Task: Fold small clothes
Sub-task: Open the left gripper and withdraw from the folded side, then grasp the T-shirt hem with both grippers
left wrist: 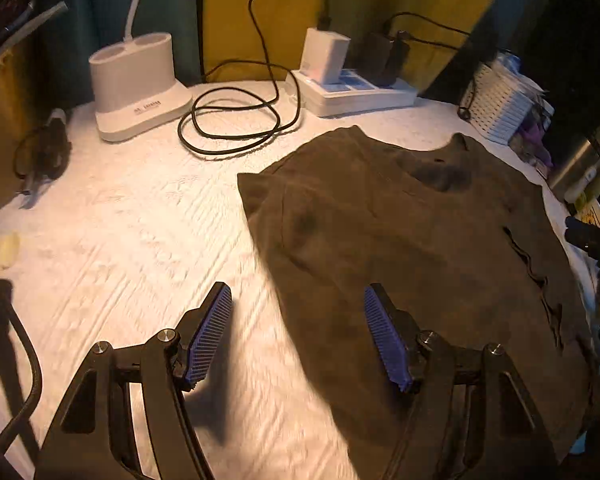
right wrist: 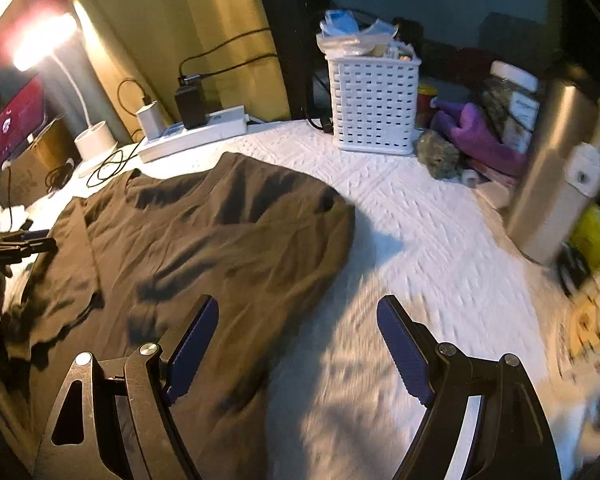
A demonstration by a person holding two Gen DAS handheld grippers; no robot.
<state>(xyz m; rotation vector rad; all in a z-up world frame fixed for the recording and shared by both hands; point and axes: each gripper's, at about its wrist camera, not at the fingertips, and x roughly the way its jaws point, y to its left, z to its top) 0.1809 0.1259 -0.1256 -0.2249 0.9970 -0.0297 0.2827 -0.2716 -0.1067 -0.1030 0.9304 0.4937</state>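
A dark brown T-shirt (left wrist: 412, 240) lies spread flat on the white textured tabletop, collar toward the far side; it also shows in the right wrist view (right wrist: 204, 240). My left gripper (left wrist: 298, 312) is open and empty, hovering above the shirt's left edge, its right finger over the cloth. My right gripper (right wrist: 298, 324) is open and empty above the shirt's right edge, its left finger over the cloth. The tip of the right gripper (left wrist: 592, 240) shows at the far right of the left wrist view, and the left gripper (right wrist: 20, 244) at the left of the right wrist view.
A white lamp base (left wrist: 136, 84), a coiled black cable (left wrist: 236, 120) and a power strip with chargers (left wrist: 352, 92) stand at the back. A white basket (right wrist: 374, 108), purple cloth (right wrist: 480, 136) and a steel bottle (right wrist: 552, 168) stand on the right.
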